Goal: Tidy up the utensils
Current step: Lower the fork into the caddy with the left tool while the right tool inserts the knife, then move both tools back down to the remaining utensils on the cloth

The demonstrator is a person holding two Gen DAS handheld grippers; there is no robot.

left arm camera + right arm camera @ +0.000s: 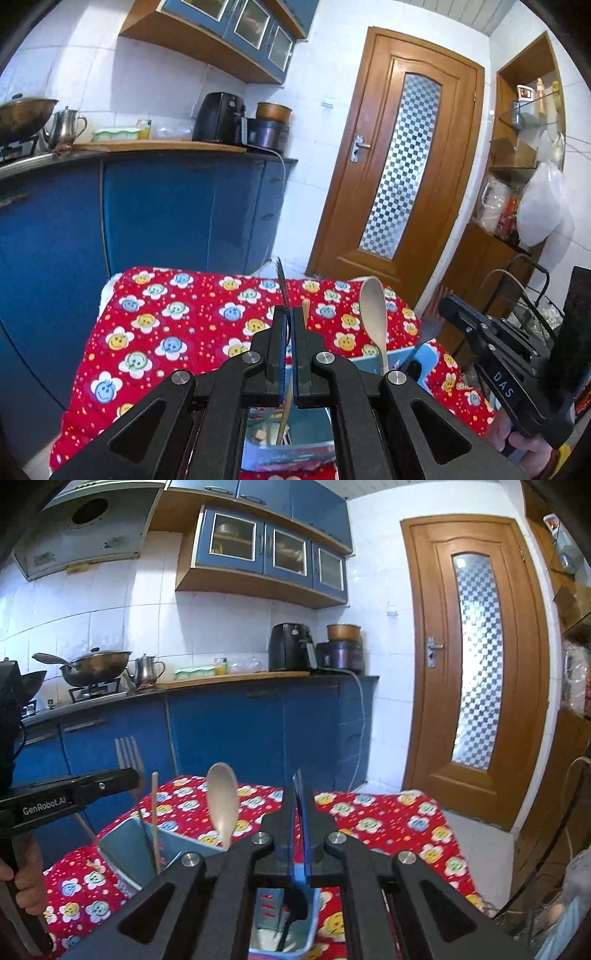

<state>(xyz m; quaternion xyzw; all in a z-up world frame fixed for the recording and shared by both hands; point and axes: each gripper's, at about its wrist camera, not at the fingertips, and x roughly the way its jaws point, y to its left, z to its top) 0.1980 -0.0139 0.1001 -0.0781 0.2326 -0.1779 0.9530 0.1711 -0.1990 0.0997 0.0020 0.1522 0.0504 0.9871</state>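
- Your left gripper (289, 314) has its jaws clamped on a fork (129, 755), tines up, long axis upright; its handle is hidden.
- Your right gripper (298, 794) is closed on a dark utensil (295, 904), mostly hidden, handle hanging into the blue holder (129, 849) on the bench (166, 314).

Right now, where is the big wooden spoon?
The wooden spoon stands upright in the blue holder on the flowered cloth, left of centre in the right wrist view.

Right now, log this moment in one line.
left gripper: shut on fork | right gripper: shut on dark utensil | blue utensil holder: wooden spoon inside
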